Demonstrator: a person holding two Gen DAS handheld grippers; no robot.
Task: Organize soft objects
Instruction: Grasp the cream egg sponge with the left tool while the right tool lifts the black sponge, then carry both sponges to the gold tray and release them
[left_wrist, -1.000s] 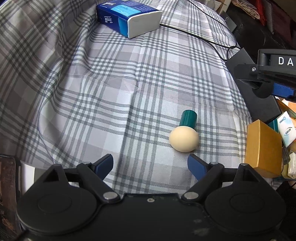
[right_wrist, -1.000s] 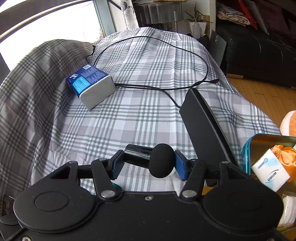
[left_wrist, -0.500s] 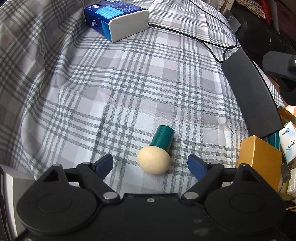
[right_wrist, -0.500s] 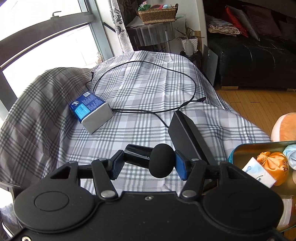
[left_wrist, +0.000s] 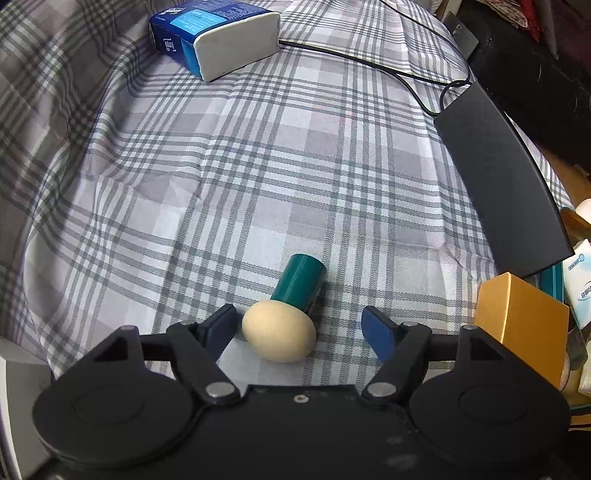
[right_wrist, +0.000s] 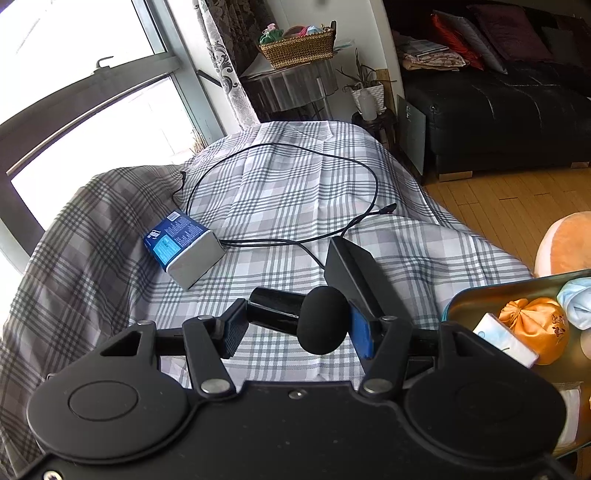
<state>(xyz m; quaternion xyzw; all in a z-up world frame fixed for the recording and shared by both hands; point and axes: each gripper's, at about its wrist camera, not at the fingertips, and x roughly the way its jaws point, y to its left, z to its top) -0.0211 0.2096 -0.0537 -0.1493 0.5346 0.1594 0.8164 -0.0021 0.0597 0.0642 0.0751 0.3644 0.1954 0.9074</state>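
Observation:
A cream foam ball on a green stem (left_wrist: 279, 335) lies on the plaid cloth (left_wrist: 258, 166). My left gripper (left_wrist: 299, 330) hangs over it, and its jaws are closing with the ball between them. The left pad is almost at the ball and the right pad stands apart from it. My right gripper (right_wrist: 295, 323) is shut on a black foam ball with a black stem (right_wrist: 321, 318), held in the air above the cloth (right_wrist: 295, 192). A teal tin (right_wrist: 480, 295) at the right edge holds an orange pouch (right_wrist: 535, 326) and a white tissue pack (right_wrist: 504, 341).
A blue and white tissue pack (left_wrist: 218, 40) lies at the far side of the cloth. A black cable (left_wrist: 388, 62) runs to a black flat box (left_wrist: 506, 181) at the right. A gold box (left_wrist: 521, 325) stands by the tin. An orange plush (right_wrist: 569, 243) sits past the tin.
My left gripper has moved over the cream ball, and its jaws have narrowed around it. My right gripper has risen and tilted up with the black ball, showing more of the room.

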